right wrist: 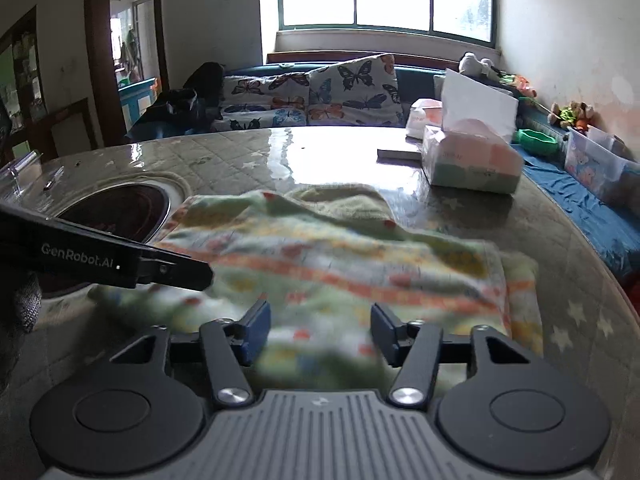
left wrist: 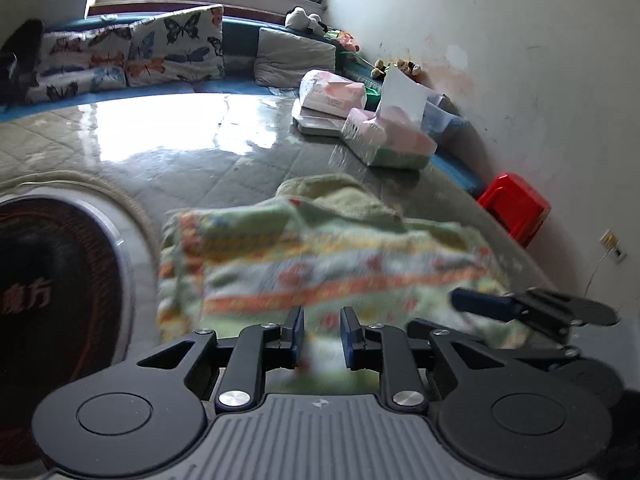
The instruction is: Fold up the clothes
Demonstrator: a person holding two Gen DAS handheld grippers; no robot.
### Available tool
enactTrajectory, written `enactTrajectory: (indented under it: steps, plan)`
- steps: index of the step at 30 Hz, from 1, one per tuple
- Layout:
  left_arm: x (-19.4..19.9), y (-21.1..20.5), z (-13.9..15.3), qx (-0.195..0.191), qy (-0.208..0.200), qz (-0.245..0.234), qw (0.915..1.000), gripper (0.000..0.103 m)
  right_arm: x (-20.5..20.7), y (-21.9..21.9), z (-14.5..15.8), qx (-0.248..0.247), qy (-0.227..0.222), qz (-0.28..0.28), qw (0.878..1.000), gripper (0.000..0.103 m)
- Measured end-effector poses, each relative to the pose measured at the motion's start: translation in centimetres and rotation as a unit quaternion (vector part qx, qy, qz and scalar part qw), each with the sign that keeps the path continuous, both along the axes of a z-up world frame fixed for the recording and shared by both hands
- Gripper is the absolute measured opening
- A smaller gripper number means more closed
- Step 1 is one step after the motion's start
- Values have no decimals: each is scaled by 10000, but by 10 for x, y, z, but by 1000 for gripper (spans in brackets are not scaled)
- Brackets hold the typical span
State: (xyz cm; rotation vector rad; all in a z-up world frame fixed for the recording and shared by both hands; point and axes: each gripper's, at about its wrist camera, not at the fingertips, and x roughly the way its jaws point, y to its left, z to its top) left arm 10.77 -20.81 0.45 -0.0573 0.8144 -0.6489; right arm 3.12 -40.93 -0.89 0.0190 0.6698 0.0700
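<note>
A light green garment with orange and yellow patterned stripes (left wrist: 320, 256) lies partly folded on the round table; it also shows in the right wrist view (right wrist: 348, 264). My left gripper (left wrist: 322, 334) hovers over its near edge with the jaws a narrow gap apart and nothing between them. My right gripper (right wrist: 318, 330) is open wide above the garment's near edge and holds nothing. The right gripper's finger shows at the right of the left wrist view (left wrist: 532, 308). The left gripper's finger crosses the left of the right wrist view (right wrist: 120, 260).
A dark round inset burner (right wrist: 120, 208) sits in the table left of the garment. Tissue packs (right wrist: 472, 160) and a white card stand at the far right. A bench with butterfly cushions (right wrist: 312, 96) runs behind. A red stool (left wrist: 514, 206) stands by the wall.
</note>
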Motion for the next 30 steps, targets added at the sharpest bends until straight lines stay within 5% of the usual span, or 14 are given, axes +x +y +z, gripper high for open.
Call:
enactTrajectory:
  steps: [12, 19, 30]
  plan:
    - [-44, 20, 11, 284, -344, 535, 9976, 89, -32, 14, -2, -90, -164, -187, 9997, 99]
    - [-68, 29, 9, 506, -406, 556, 9963, 103, -47, 18, -2, -176, -164, -450, 9987, 103]
    - [-99, 45, 6, 630, -366, 555, 9958, 103, -68, 21, -8, -53, -38, -919, 9957, 103]
